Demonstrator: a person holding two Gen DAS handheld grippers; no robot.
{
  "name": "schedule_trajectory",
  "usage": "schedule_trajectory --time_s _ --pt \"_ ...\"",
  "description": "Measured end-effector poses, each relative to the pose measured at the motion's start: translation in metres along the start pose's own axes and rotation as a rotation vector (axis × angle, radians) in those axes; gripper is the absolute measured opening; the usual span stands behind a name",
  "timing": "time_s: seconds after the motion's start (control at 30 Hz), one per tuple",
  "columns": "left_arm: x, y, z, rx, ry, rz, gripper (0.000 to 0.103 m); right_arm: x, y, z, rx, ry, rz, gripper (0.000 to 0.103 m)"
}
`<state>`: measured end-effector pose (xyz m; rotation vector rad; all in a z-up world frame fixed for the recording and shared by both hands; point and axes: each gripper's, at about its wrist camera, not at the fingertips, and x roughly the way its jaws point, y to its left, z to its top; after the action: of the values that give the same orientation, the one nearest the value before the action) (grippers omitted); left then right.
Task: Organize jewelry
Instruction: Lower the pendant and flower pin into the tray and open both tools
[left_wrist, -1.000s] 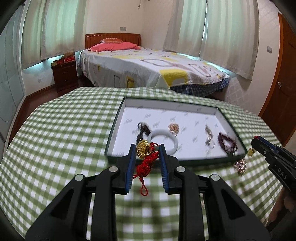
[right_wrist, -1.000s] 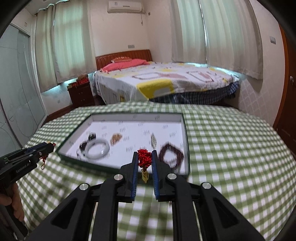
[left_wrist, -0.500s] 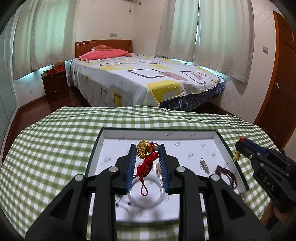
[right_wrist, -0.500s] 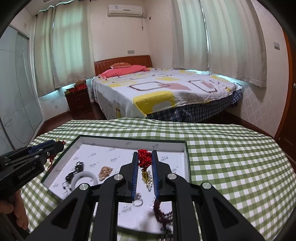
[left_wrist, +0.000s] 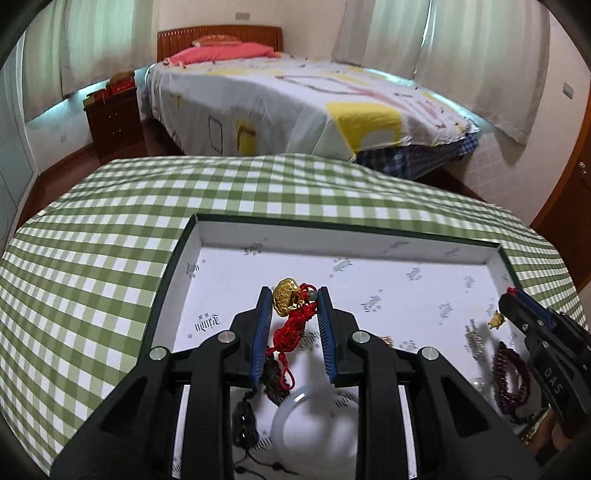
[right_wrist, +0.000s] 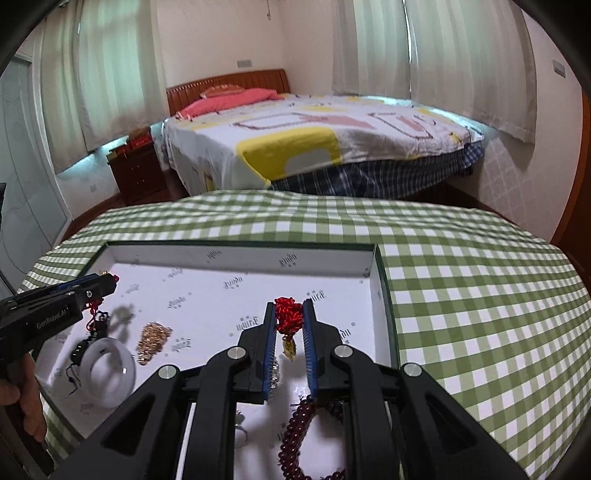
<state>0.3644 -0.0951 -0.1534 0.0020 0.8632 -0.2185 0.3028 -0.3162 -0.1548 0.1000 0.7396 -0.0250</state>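
Note:
A shallow white-lined tray with a dark green rim (left_wrist: 168, 273) (right_wrist: 380, 280) lies on the green checked tablecloth. My left gripper (left_wrist: 293, 295) hangs over the tray's near left part, shut on a gold lock pendant (left_wrist: 286, 301) with a red knotted cord (left_wrist: 291, 332). Over the near right part, my right gripper (right_wrist: 289, 306) is shut on a red knot charm (right_wrist: 288, 315) with a small gold piece (right_wrist: 289, 347) dangling below. In the tray lie a white bangle (right_wrist: 107, 369), a gold chain heap (right_wrist: 153, 339) and a dark red bead bracelet (right_wrist: 299, 432).
A black corded pendant (left_wrist: 243, 417) lies by the bangle (left_wrist: 314, 424), and a small ring (right_wrist: 242, 439) by the beads. The far half of the tray floor (left_wrist: 369, 266) is bare. A bed (right_wrist: 332, 136) stands beyond the table, and a hand (right_wrist: 26, 398) shows at left.
Both grippers have moved forward from the tray's near edge to over its inside, each still holding its charm. The bangle and beads now lie beneath the fingers.

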Motion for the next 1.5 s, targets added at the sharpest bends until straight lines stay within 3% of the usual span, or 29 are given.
schedule_trajectory --time_s 0.4,0.53,0.63,0.83,1.13,1.27,1.5 --pt "0.017 -0.003 -0.001 0.015 0.063 0.010 0.025 0.019 -0.005 0.003 0.016 0.093 -0.021 0.015" --pt "0.017 -0.005 -0.001 0.022 0.068 0.013 0.028 0.019 -0.005 0.001 0.016 0.096 -0.023 0.022" --pt "0.016 -0.004 0.000 0.014 0.063 0.015 0.041 0.019 -0.005 0.003 0.017 0.094 -0.021 0.034" --pt "0.014 -0.003 -0.001 0.012 0.060 0.014 0.045 0.017 -0.006 0.003 0.016 0.082 -0.021 0.040" --pt "0.004 -0.004 -0.002 0.021 0.031 0.017 0.068 0.010 -0.006 0.002 0.013 0.057 -0.021 0.062" --pt "-0.003 -0.004 -0.002 0.024 0.013 0.026 0.079 0.002 -0.004 0.003 0.012 0.035 -0.012 0.068" --pt "-0.024 -0.003 -0.004 0.027 -0.045 0.041 0.084 -0.013 -0.003 0.008 0.014 -0.009 -0.003 0.071"
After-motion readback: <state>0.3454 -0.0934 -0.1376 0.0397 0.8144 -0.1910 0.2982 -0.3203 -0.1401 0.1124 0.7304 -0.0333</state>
